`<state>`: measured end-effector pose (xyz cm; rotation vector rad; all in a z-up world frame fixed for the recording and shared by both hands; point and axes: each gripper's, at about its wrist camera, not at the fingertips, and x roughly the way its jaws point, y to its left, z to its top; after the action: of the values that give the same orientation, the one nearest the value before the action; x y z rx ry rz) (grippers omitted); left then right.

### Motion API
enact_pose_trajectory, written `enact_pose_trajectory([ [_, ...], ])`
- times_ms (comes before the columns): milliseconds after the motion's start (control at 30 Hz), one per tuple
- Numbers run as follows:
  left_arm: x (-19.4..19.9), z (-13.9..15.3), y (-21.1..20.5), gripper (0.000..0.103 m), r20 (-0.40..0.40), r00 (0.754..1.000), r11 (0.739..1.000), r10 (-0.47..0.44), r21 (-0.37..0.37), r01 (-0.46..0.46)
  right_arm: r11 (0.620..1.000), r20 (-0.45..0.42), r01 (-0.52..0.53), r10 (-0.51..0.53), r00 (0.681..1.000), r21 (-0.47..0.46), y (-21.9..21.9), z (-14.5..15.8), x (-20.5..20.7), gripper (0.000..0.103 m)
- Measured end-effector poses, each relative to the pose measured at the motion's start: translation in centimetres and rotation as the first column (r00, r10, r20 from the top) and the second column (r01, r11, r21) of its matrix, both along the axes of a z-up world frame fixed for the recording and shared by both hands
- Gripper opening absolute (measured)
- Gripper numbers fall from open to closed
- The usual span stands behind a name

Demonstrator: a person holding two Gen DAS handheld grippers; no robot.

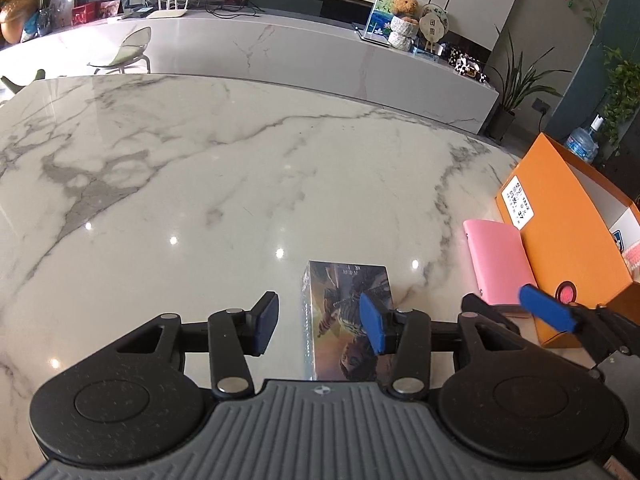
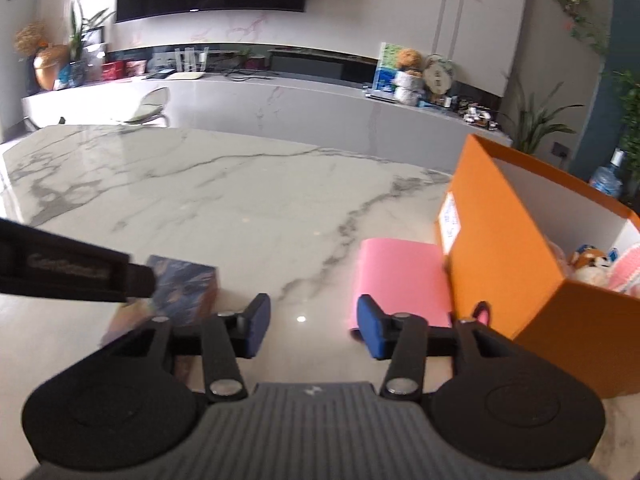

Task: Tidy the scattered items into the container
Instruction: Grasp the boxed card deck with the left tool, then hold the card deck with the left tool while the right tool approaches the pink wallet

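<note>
A shrink-wrapped picture box (image 1: pixel 340 292) lies on the marble table (image 1: pixel 180 168). My left gripper (image 1: pixel 320 322) hangs over its near end, open: the right pad overlaps the box and the left pad stands clear of its side. A flat pink case (image 1: pixel 496 260) lies against the orange container (image 1: pixel 568 248). In the right wrist view my right gripper (image 2: pixel 314 330) is open with only bare table between its fingers. The pink case (image 2: pixel 400 276) sits just beyond its right finger, beside the orange container (image 2: pixel 500 248). The picture box (image 2: pixel 184 284) is to the left, partly behind the left gripper's finger (image 2: pixel 60 272).
The open container holds a plush toy (image 2: pixel 592 264) and something pink and knitted (image 2: pixel 630 268). The right gripper's blue pad (image 1: pixel 548 312) shows at the right in the left wrist view. Beyond the table stand a long marble counter (image 1: pixel 280 48), a chair (image 1: pixel 128 52) and potted plants (image 1: pixel 516 88).
</note>
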<state>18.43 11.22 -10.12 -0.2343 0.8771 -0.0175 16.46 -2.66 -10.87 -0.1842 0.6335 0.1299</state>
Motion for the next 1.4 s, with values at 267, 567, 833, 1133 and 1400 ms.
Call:
enact_pose_trajectory([
  [267,0.7,-0.9,-0.2,0.06,0.007,1.0,1.0,-0.009,0.011,0.009,0.989,0.019,0.125,-0.124,0.992,-0.08,-0.4,-1.2,3.2,0.071],
  [567,0.8,-1.5,0.5,0.061,-0.001,1.0,1.0,0.011,-0.005,-0.011,0.945,0.026,0.221,-0.221,0.975,-0.24,1.1,-3.2,5.2,0.067],
  [833,0.6,-1.4,0.3,0.061,-0.003,1.0,1.0,0.001,-0.008,-0.001,0.948,0.036,0.187,-0.184,0.982,-0.257,1.3,-3.7,4.4,0.042],
  [1133,0.2,-1.1,0.2,0.061,0.009,1.0,1.0,0.0,-0.013,0.0,0.959,0.034,0.129,-0.124,0.992,-0.253,1.4,-3.2,1.7,0.028],
  [1400,-0.3,-0.6,0.6,0.061,0.022,1.0,1.0,0.007,-0.02,-0.007,0.973,0.047,0.092,-0.084,0.995,-0.213,2.0,-1.4,0.2,0.061],
])
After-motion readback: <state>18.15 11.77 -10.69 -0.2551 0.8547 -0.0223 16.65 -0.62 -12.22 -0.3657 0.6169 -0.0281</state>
